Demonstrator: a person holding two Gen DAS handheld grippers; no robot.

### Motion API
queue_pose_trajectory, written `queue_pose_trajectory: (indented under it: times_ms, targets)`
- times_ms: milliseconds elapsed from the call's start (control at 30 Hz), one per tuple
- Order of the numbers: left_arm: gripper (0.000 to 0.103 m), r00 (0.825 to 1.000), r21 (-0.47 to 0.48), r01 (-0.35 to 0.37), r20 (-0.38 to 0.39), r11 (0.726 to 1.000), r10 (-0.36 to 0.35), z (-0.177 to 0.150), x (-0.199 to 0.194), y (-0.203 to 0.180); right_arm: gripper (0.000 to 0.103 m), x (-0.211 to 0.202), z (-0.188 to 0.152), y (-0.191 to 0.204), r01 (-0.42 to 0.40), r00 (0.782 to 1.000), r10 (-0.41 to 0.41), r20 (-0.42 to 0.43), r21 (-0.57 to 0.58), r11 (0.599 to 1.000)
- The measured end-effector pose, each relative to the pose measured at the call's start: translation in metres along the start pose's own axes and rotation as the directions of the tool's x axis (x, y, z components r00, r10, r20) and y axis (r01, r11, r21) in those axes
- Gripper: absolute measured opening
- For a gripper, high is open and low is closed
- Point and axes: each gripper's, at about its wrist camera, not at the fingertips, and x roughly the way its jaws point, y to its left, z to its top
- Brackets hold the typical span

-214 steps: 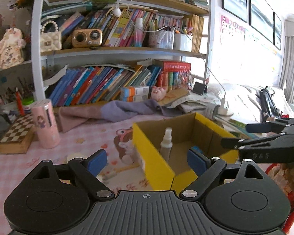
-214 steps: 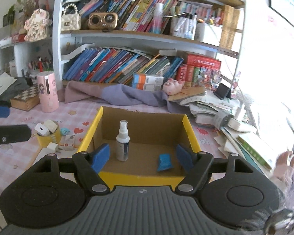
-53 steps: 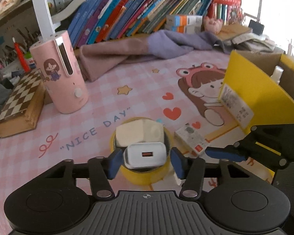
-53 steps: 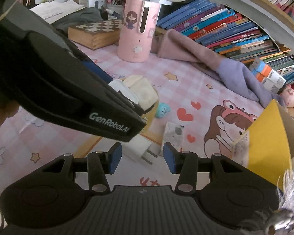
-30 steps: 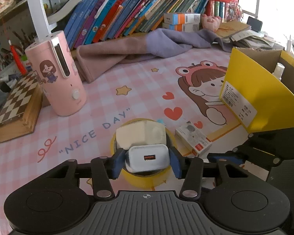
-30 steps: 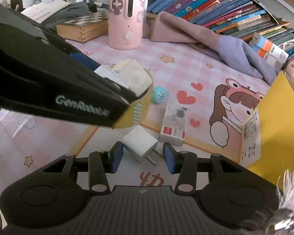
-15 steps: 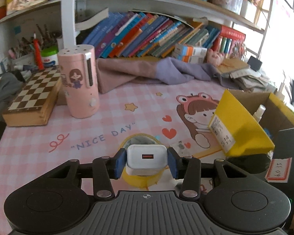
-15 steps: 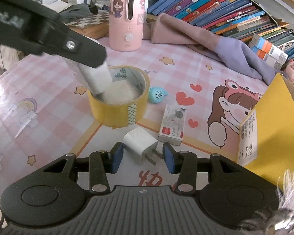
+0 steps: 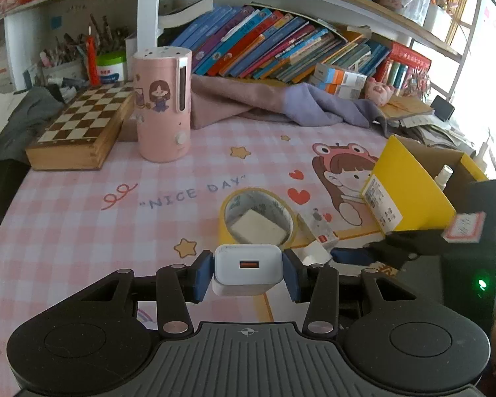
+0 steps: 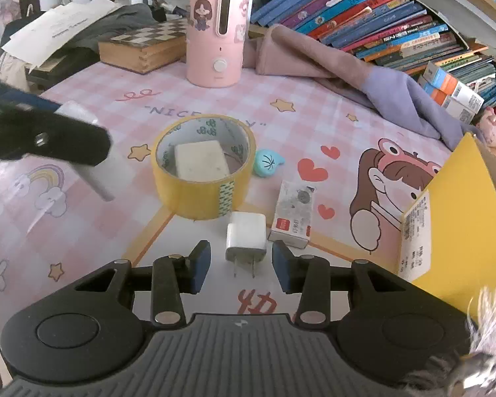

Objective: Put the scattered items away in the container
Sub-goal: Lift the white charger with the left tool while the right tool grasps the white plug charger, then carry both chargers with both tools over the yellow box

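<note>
left wrist view: left gripper (image 9: pixel 247 273) pinches a white usb charger (image 9: pixel 247 266) between its blue pads, lifted clear of the pink mat (image 9: pixel 82 218); yellow tape roll (image 9: pixel 257 216) with a pale block inside lies beyond, yellow cardboard box (image 9: pixel 410 188) near the mat's right edge, spray bottle (image 9: pixel 443 176) within. step judged: carry phase; next move calls for a swing right over the box wall. right wrist view: right gripper (image 10: pixel 241 263) with fingers spread, holding nothing, straddling a white two-prong plug (image 10: pixel 246 235) flat on the mat; next calls for closing. shown only here: teal trinket (image 10: pixel 267 162) behind the roll, the plug's prongs, the face of the small red-edged pack (image 10: pixel 294 213).
</note>
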Motion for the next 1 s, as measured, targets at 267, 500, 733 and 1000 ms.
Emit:
queue_pose_trajectory:
  times_ms: [267,500,733,1000]
  targets:
    - [0.044,0.999,-0.017,-0.004,-0.038,1.0,0.004,-0.006,0.002,0.004,0.025,0.011,0.005,-0.004,-0.019,1.0,0.019,-0.015,0.048,0.999]
    - [0.044,1.0,-0.017,0.002,-0.018,1.0,-0.002,-0.004,-0.004,0.004,0.025,-0.011,0.005,-0.003,-0.039,0.999,0.039,0.013,0.035,0.999]
    - [0.044,0.999,-0.002,0.029,0.024,1.0,-0.029,-0.002,-0.021,-0.001,0.025,-0.048,0.005,-0.005,-0.032,0.997,0.028,0.067,0.057,0.998]
    - [0.044,0.993,-0.006,0.07,0.092,0.998,-0.069,-0.006,-0.054,-0.004,0.025,-0.095,-0.004,-0.001,-0.007,0.992,-0.003,0.13,0.079,0.997]
